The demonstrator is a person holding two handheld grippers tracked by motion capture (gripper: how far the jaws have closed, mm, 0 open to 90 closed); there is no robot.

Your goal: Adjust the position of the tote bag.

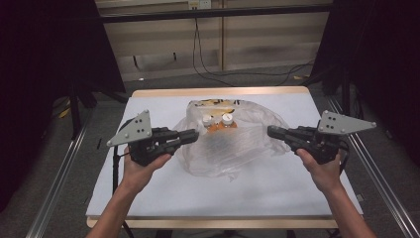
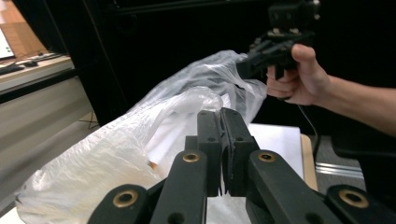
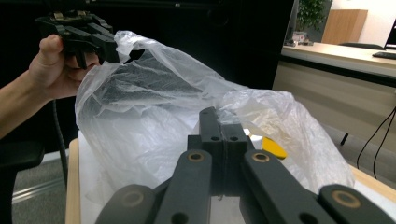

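A: Where's the bag point(image 1: 233, 141)?

B: Mid-worktop point(image 1: 163, 193), stretched between the two grippers. The left gripper point(image 1: 190, 135) has its fingers point(image 2: 219, 140) closed on the film at one edge. The right gripper point(image 1: 271, 131) has its fingers point(image 3: 223, 135) pinched shut on the opposite edge.

A: How will it handle?

B: Thin, clear plastic, so I'd guess limp, slick and easy to tear. Two capped bottles point(image 1: 218, 121) and something yellow sit inside, so the weight probably hangs low and may swing.

A: Best place to grip?

B: The rim, where the film bunches into several layers. A single layer could slip out or rip. Lift evenly, or the bottles could roll to one side.
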